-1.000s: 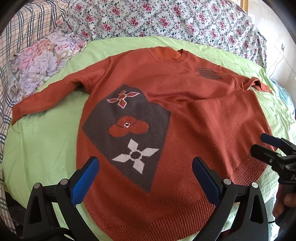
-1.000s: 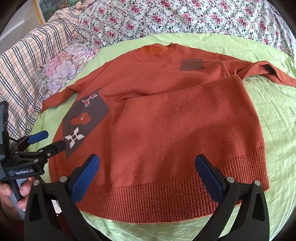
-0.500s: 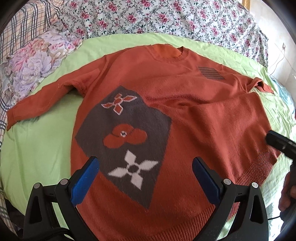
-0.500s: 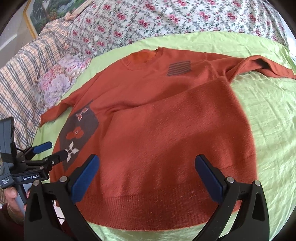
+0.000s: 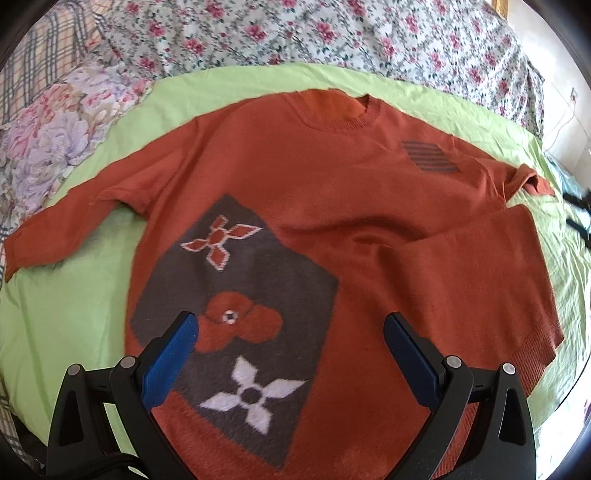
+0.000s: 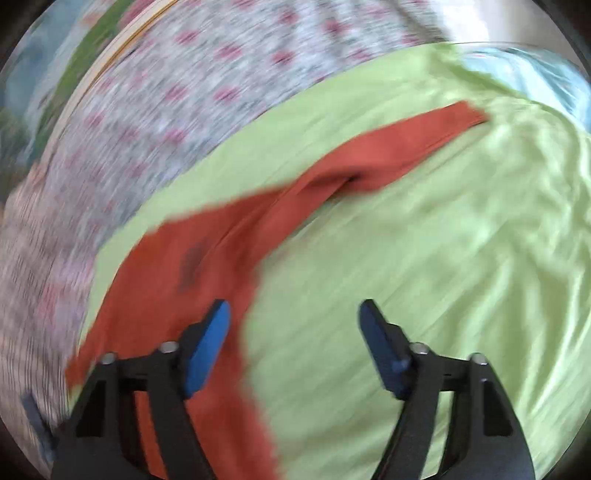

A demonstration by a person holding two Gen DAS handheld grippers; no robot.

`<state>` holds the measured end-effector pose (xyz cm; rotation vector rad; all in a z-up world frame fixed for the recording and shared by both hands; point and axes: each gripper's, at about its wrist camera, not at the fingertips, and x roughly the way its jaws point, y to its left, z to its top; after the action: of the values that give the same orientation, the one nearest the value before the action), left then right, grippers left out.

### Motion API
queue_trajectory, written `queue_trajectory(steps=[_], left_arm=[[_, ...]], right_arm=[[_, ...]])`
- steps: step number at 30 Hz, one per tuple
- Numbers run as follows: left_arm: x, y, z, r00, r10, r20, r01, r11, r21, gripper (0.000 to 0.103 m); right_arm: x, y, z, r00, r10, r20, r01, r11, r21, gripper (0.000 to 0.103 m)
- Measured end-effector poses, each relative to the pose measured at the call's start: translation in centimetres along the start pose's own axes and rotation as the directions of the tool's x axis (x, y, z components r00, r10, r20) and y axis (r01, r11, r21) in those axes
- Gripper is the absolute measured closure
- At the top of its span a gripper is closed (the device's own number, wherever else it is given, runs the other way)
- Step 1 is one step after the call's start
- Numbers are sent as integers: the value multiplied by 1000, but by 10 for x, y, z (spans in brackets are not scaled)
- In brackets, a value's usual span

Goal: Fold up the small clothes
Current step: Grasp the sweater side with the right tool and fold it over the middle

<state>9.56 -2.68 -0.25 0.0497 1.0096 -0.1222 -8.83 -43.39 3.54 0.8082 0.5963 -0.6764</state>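
1. The rust-orange knitted sweater (image 5: 369, 221) lies spread front-up on the light green bedsheet (image 5: 66, 314), neck hole at 12 o'clock and ribbed hem down toward 6.
2. Its front has a dark grey patch (image 5: 240, 314) with flower shapes, plus a small striped grey block (image 5: 430, 157) up near 1 o'clock. One sleeve runs out toward 9 o'clock; the other ends around 2 to 3 o'clock.
3. The left gripper (image 5: 290, 345) hovers over the lower body of the sweater, blue-padded fingers spread wide with nothing between them.
4. The right wrist view is super blurry. The right gripper (image 6: 293, 341) is also spread apart and empty, over the sheet, with the sweater's edge under its 9 o'clock finger and a sleeve (image 6: 406, 144) stretching off to 1 o'clock.
5. A rose-print floral blanket (image 5: 295, 33) sits past the sheet at 12, and a pastel flowered pillow (image 5: 55, 122) at 10.
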Motion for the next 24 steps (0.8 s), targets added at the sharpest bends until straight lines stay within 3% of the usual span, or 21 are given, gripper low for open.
queue_trajectory(steps=[4,7,12,14,16,17,20,24], left_arm=[[14,-11,3,999,-16,-47,17,1000,10,2],[22,-21,6,998,-25,-66,26,999,19,2],[35,-36,14,996,-27,-81,31,998,46,2],[38,-39,16,995,-32,-91,36,998,52,2],[40,-41,17,995,-38,-92,43,998,52,2],[39,-41,16,995,-40,-94,45,998,52,2],[40,-41,15,994,-51,-93,56,997,46,2],[33,-36,11,995,-60,-81,63,997,33,2]], right_arm=[[24,-61,66,988,-138,66,129,984,126,48],[53,-107,111,984,-167,69,143,954,262,53],[92,-143,151,967,-248,55,219,924,314,55],[100,-155,158,966,-252,57,221,920,323,63],[102,-152,163,966,-250,64,221,930,295,91],[103,-145,166,968,-241,71,213,936,280,95],[95,-106,168,974,-188,128,169,974,149,95],[90,-28,155,993,-24,118,28,999,-31,95]])
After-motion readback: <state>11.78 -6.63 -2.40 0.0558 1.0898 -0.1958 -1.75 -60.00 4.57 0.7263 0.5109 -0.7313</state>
